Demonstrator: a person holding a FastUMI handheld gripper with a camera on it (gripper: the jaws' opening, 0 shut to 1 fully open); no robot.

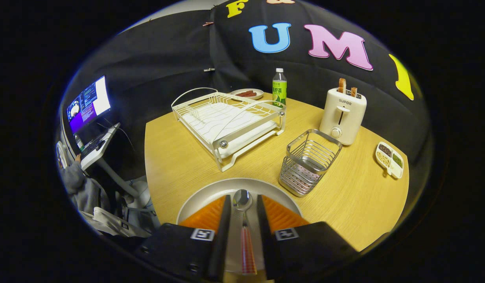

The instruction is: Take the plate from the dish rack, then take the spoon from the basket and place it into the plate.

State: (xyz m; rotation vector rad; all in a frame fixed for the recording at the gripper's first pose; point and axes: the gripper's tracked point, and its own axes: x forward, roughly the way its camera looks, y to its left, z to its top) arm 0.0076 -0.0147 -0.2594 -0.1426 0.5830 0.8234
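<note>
Gripper sits low over the plate, fingers set a little apart with the spoon lying between them; handle runs back along the gap, bowl just past the tips. Can't tell if both fingers press on the handle or if it is already let go, the gap looks slightly wider than the handle.

Plate is on the bench, not in the dish rack, so the first step looks done. Spoon is out of the basket and over the middle of the plate, so the second step looks nearly done too. Left, as a judgement: let the spoon rest in the plate if it isn't resting yet, spread the fingers, back off without dragging the handle.

Basket stands just beyond the plate, off to one side, looks empty. Dish rack is farther beyond the plate, no dishes in it. Toaster behind the basket with bread sticking out. Small divided dish beside the toaster. Bottle and a small plate of food behind the dish rack, at the bench's far edge
</note>
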